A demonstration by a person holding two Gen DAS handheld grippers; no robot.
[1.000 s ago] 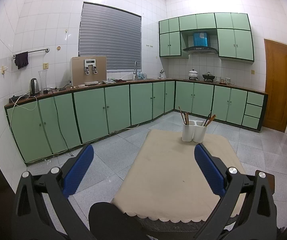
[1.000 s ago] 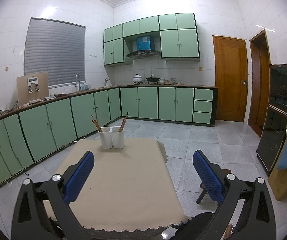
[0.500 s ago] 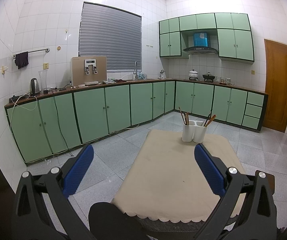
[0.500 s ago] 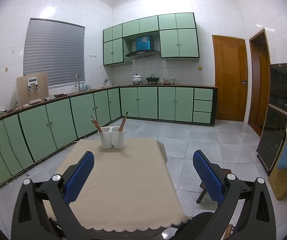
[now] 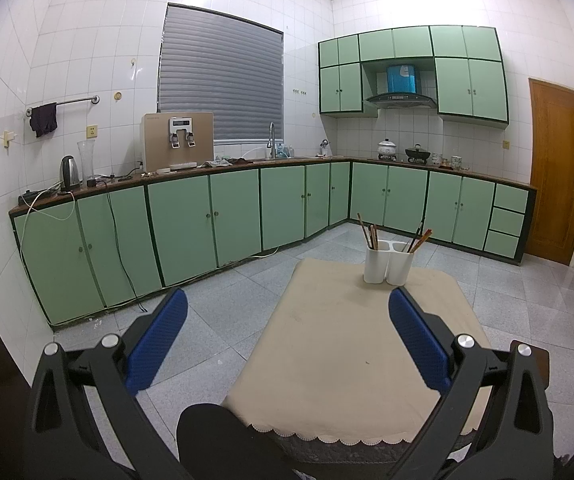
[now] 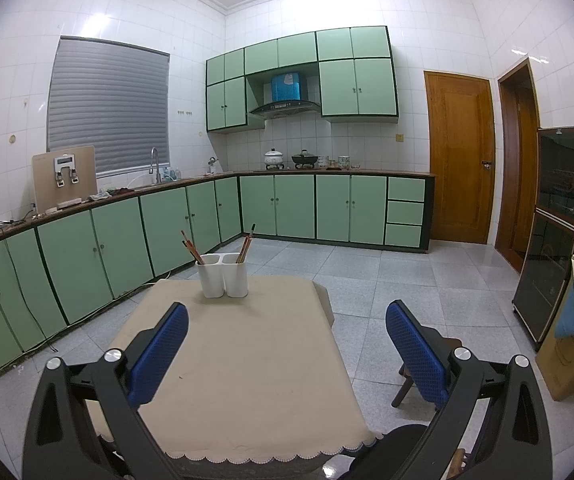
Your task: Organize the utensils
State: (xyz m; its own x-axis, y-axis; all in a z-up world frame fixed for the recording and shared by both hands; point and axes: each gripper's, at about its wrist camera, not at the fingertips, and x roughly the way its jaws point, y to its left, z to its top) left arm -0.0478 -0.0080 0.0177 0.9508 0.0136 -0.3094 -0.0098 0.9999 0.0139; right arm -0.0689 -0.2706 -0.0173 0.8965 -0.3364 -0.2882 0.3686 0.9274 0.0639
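Two grippers, both with their blue pads spread wide and nothing between them, so no grip on anything at this point. The left gripper [image 5: 287, 300] and the right gripper [image 6: 287, 314] both hang back at the near end of the table [image 6: 247, 380], which has a beige cloth on it. Well ahead of both sets of fingertips, at the far end of the cloth, sits the white holder [image 6: 223, 274], a twin-cup thing with two compartments side by side. Chopsticks [image 6: 191, 246] lean out of one cup and a second bunch [image 6: 247, 242] leans out of the other; from the left wrist view the holder [image 5: 387, 262] sits ahead and just past the right-hand finger. So the utensils are already standing in cups and the cloth looks bare otherwise. That fits either sticks that are sorted and done, or sticks still mixed and waiting to be split between cups, and I can't tell which from here since they're too small to compare. If any handling is left, my take: come in from above, line the pads up along a stick's free upper end, not down near the rim, close gently since thin sticks twist and slip, and maybe steady the holder with the other gripper because it looks light and tippy.
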